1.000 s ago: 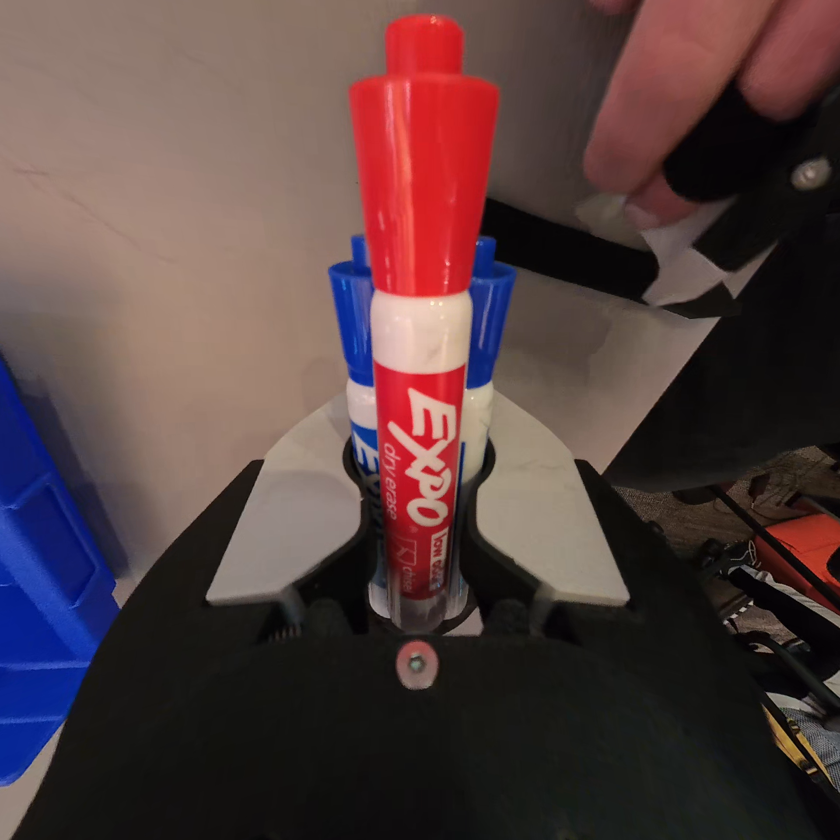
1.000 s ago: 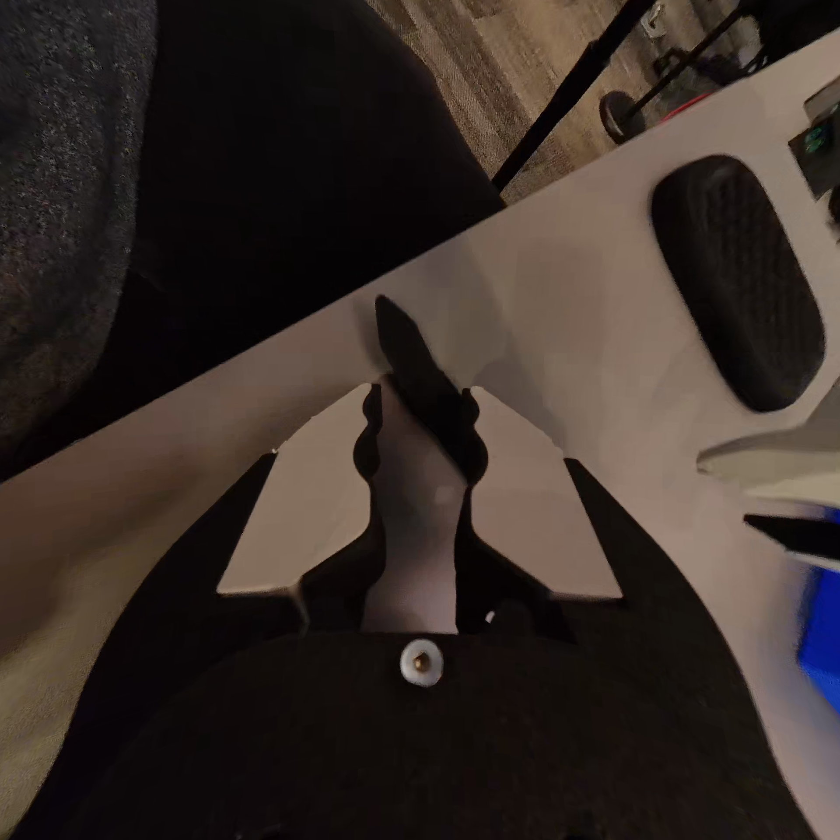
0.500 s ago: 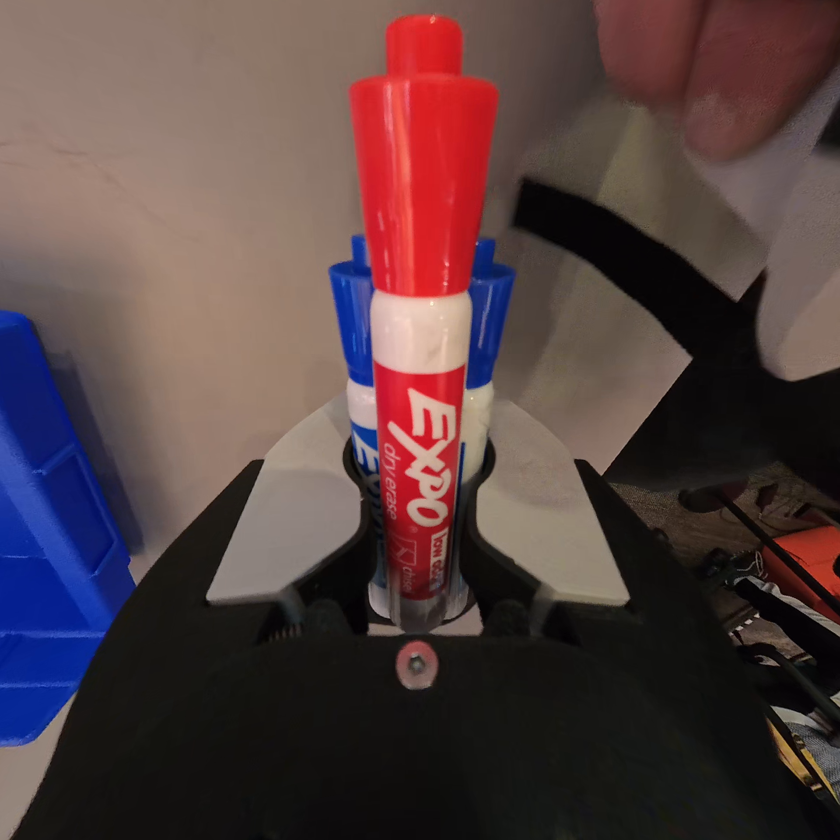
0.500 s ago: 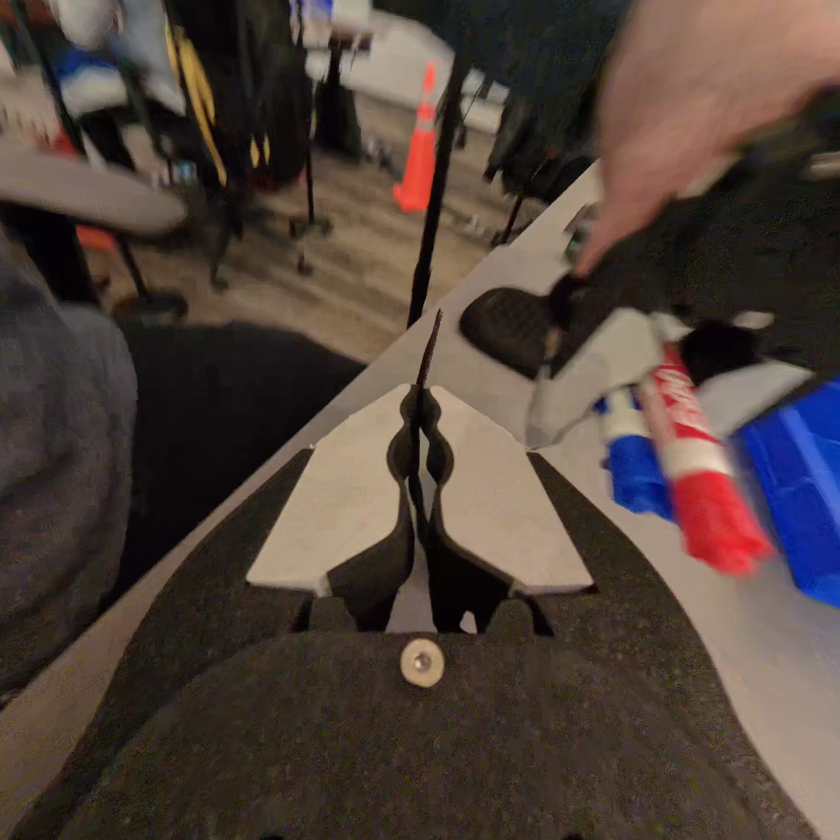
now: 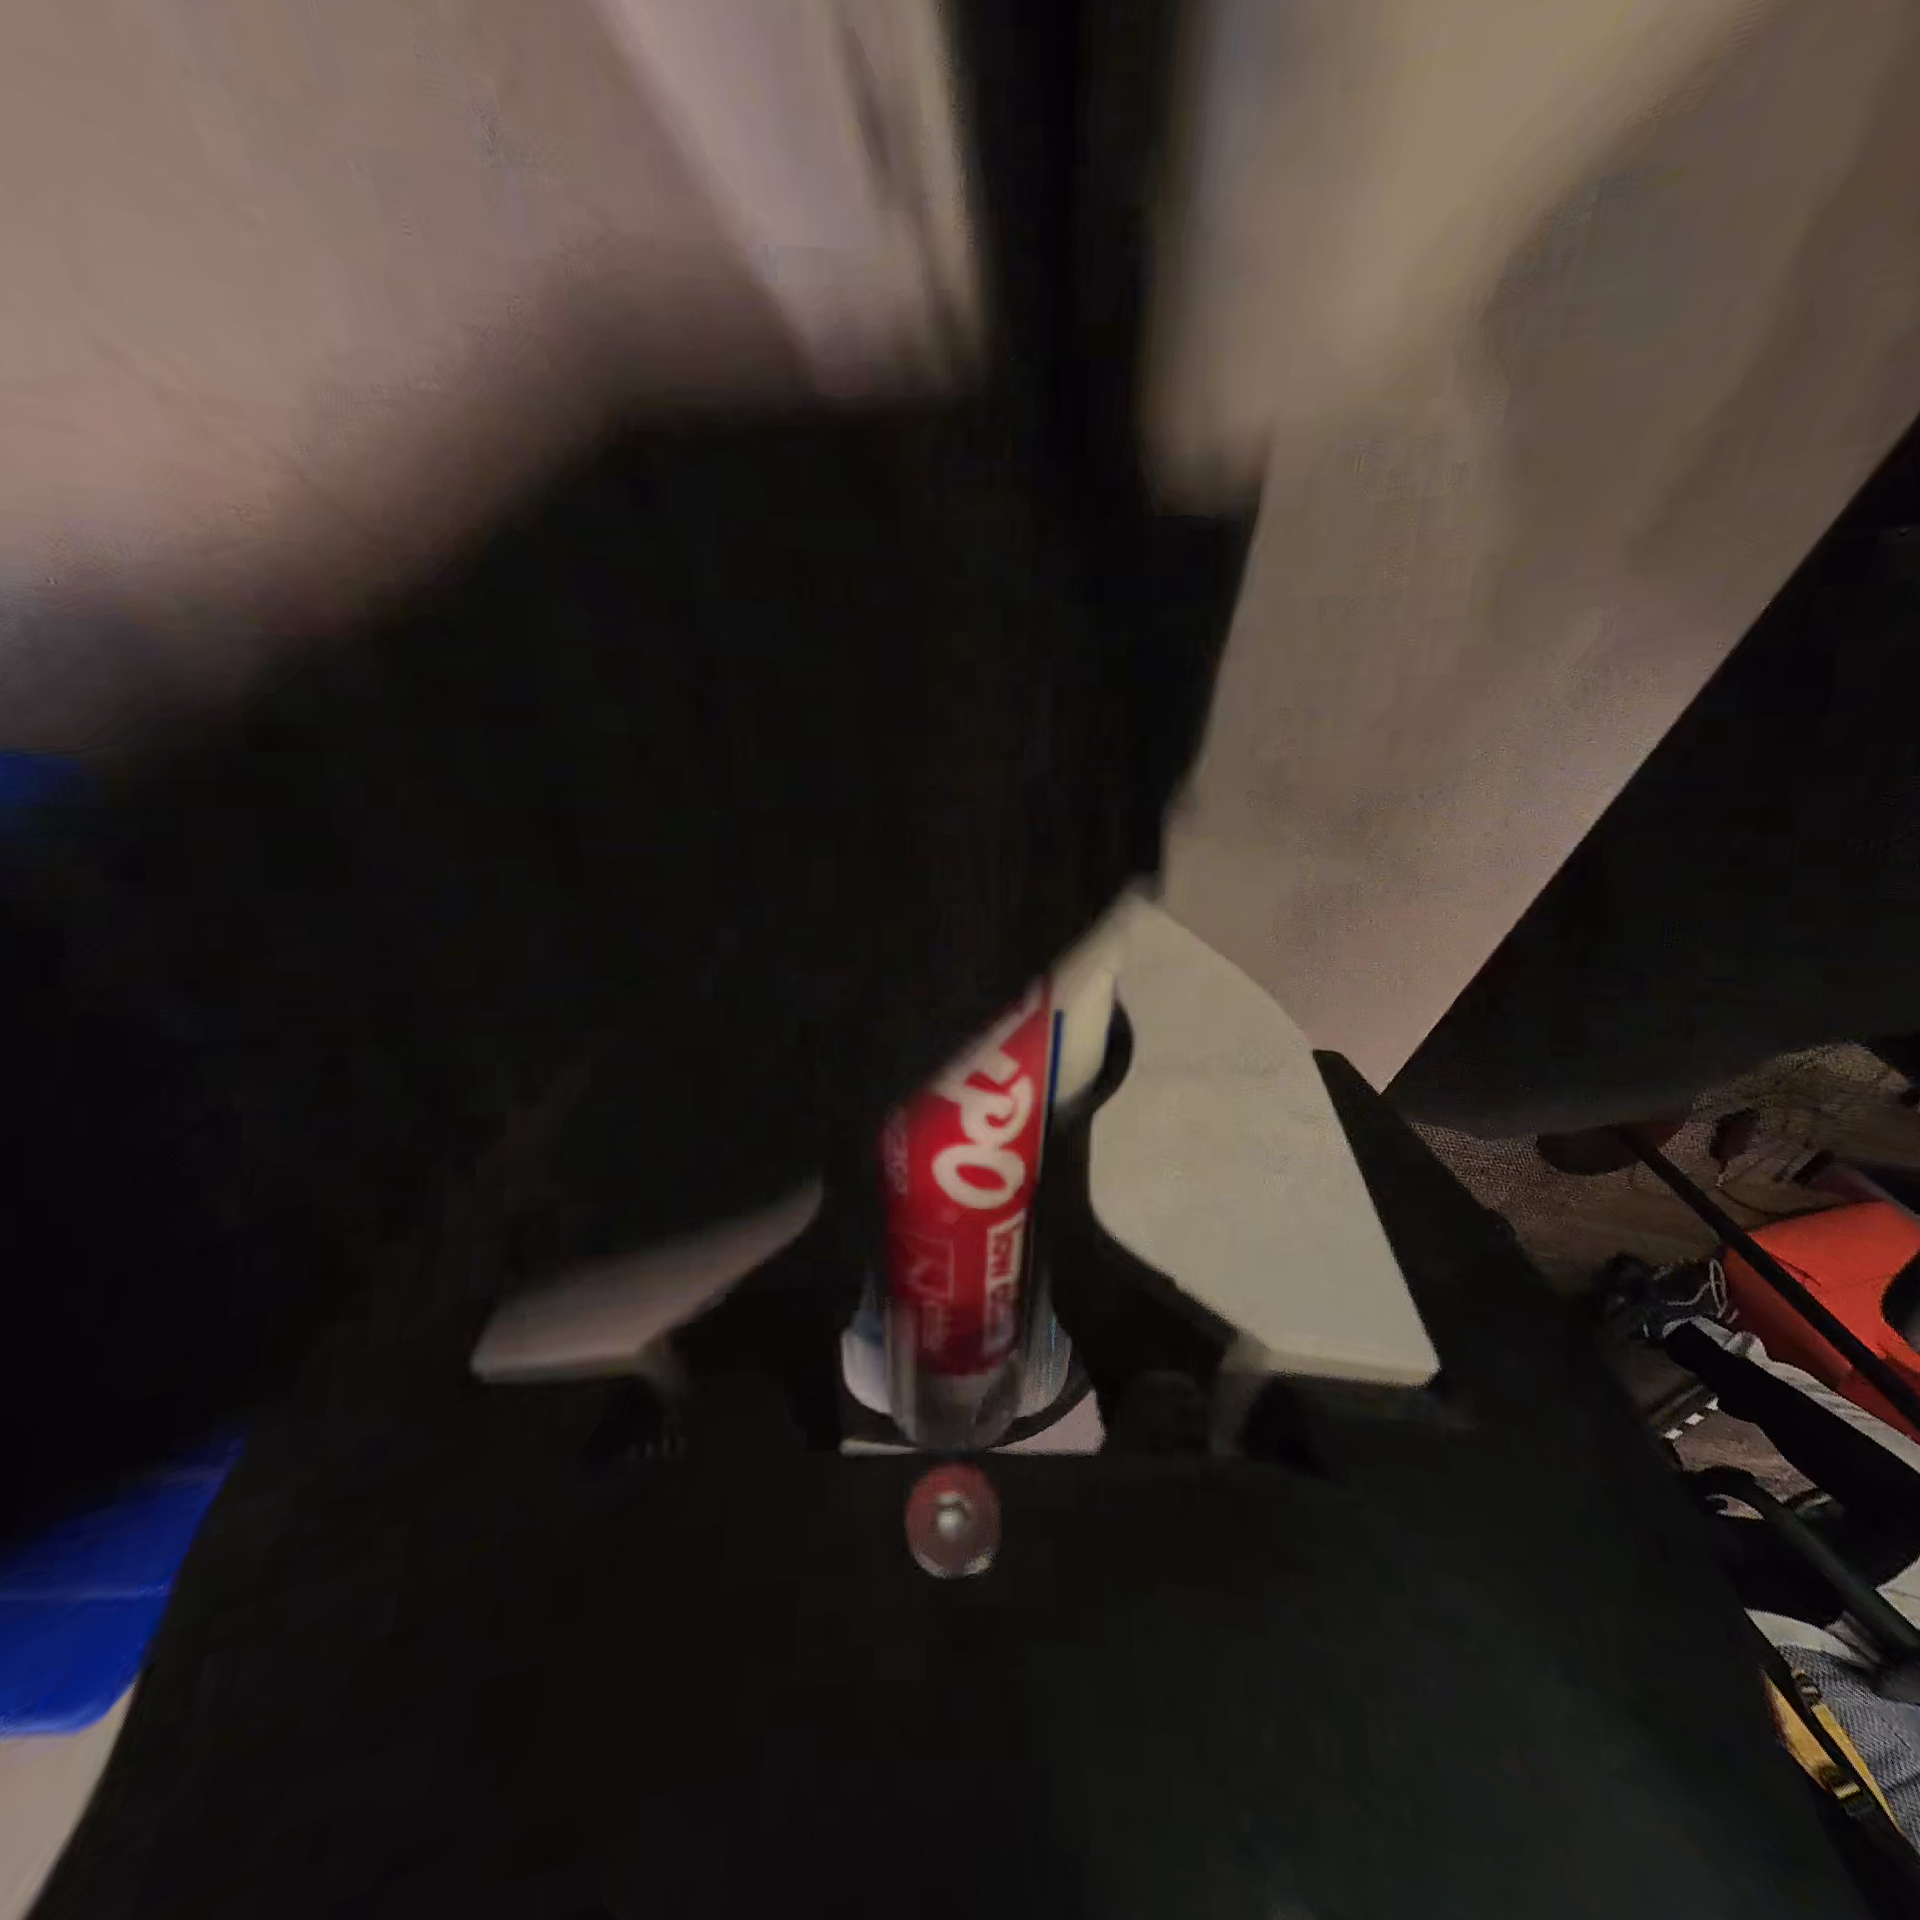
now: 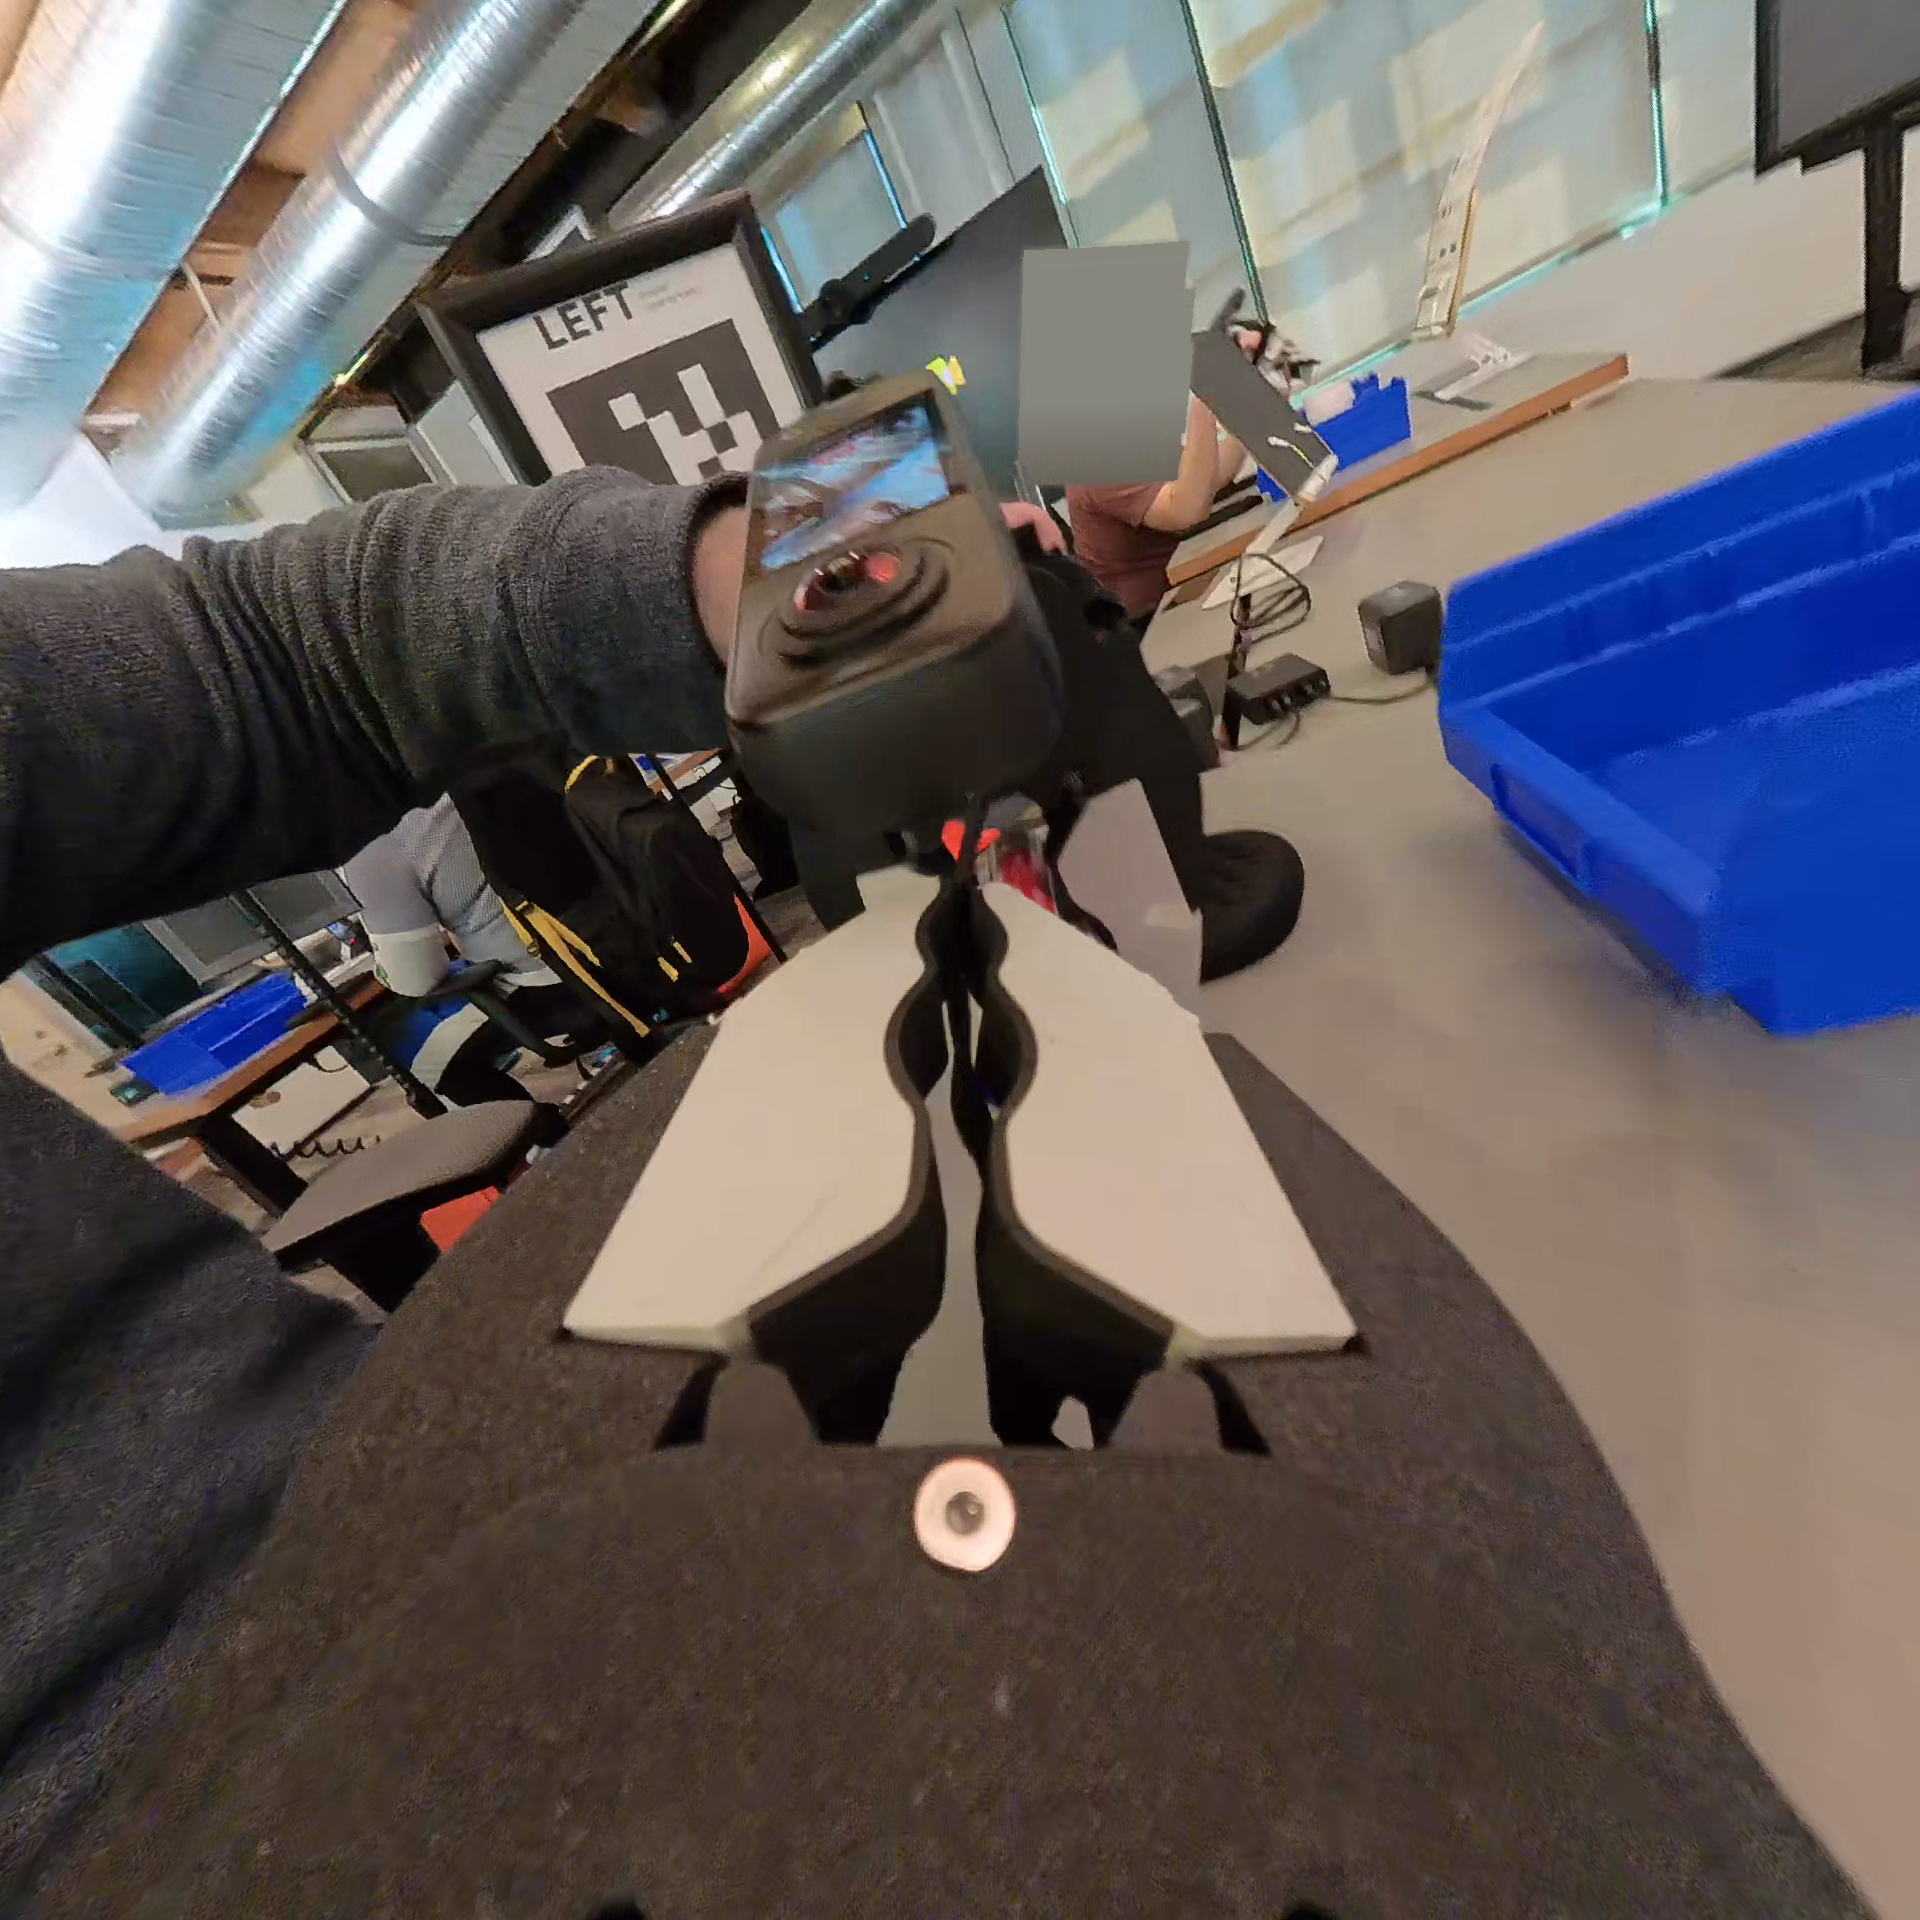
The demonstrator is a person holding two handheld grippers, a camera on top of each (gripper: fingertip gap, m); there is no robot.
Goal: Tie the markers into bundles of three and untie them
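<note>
Currently my left gripper (image 5: 966, 1143) is clamped on the markers (image 5: 961, 1174); only the red barrel shows between its jaws, the far end lost behind a blurred black mass. My right gripper (image 6: 961, 997) is pinched nearly closed on a thin black strap (image 6: 964, 1023) running through the jaw gap toward the left gripper's camera housing (image 6: 883, 613) straight ahead. A blue bin (image 6: 1704, 717) sits on the grey table (image 6: 1558, 1143), right of the right jaws. I note a grey sleeve (image 6: 343, 644) on the left.
</note>
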